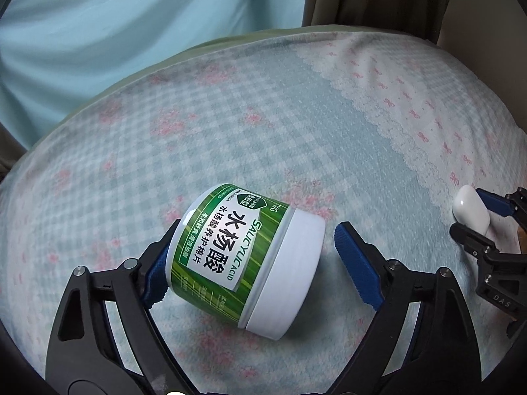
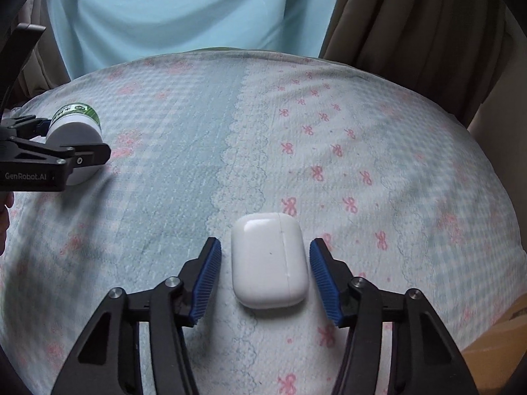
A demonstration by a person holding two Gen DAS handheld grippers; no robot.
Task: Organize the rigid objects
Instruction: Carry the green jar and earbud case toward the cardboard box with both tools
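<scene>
A green and white jar (image 1: 242, 260) of salicylic acid pads lies on its side on the checked bedcover (image 1: 263, 115). My left gripper (image 1: 260, 250) is open around it; the left pad touches the jar's base, the right pad stands apart from the white lid. A white earbud case (image 2: 268, 261) lies flat on the cover between the open fingers of my right gripper (image 2: 265, 263), with a small gap on each side. The jar also shows in the right wrist view (image 2: 74, 140), and the case in the left wrist view (image 1: 469, 210).
The bedcover (image 2: 296, 131) has a lace-print band and pink bows. A light blue curtain (image 1: 131, 33) and brown drapes (image 2: 411, 26) hang behind the bed. A cardboard edge (image 2: 494, 345) shows at the lower right.
</scene>
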